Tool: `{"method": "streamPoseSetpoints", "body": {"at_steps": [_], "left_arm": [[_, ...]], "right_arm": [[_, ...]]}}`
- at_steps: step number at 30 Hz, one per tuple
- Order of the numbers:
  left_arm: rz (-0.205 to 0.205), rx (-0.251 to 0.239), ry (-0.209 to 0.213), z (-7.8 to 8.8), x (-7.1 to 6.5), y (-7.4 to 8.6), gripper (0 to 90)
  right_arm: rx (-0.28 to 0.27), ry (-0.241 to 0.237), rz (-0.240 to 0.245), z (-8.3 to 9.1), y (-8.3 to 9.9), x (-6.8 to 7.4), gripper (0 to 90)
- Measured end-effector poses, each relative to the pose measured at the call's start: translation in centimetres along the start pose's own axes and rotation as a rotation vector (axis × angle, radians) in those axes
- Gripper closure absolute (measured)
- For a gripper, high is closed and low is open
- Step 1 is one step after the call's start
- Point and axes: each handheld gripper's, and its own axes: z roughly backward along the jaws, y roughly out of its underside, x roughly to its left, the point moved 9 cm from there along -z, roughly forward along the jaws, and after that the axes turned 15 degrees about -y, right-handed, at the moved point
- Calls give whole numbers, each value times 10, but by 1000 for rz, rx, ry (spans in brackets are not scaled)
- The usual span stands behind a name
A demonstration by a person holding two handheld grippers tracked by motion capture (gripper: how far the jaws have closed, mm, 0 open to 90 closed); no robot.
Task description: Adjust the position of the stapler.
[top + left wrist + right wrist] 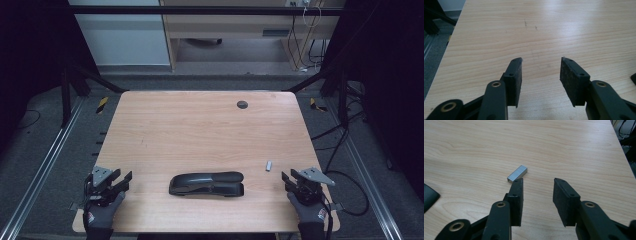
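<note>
Two grippers are seen at the near edge of a wooden table [200,125], one at each corner, each carried in a gloved hand. The left gripper [118,181] is held low over the near left part of the tabletop; in the left gripper view its jaws are parted with nothing but bare wood between the pads [517,80], and no object is touched by them. The right gripper [287,179] is held at the near right corner, and in the right gripper view its jaws are likewise spread apart and empty. A small strip of staples [517,173] is shown lying flat on the wood just beyond the tip of the jaw at the left of that view; whether the tip actually touches the strip cannot be told from this angle, though it appears to sit slightly nearer the camera than the strip. In the high view the same strip is seen as a small pale piece near the right edge of the table, ahead of the right gripper. A black stapler [206,183] is laid on its side between the two grippers, near the front edge, well apart from both. A dark round cable hole [242,104] is set into the far part of the tabletop.
</note>
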Motion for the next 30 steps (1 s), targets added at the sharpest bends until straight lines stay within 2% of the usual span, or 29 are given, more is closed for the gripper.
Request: {"method": "streamPoseSetpoints", "body": {"at_steps": [3, 7, 13, 16, 25, 30], "left_arm": [[-14, -16, 2, 4, -3, -3, 493], [-26, -21, 25, 11, -10, -7, 448], [-30, -33, 60, 20, -18, -15, 410], [-42, -41, 83, 25, -25, -20, 397], [-60, -74, 129, 42, -39, -34, 400], [-79, -90, 155, 48, -49, -41, 420]], "right_arm": [[3, -26, 4, 0, -1, 7, 656], [2, -52, 13, 1, -3, 14, 702], [0, -114, 20, -1, -8, 34, 802], [4, -137, 32, -3, -9, 43, 818], [10, -196, 61, -10, -10, 64, 900], [15, -230, 68, -13, -10, 74, 900]]}}
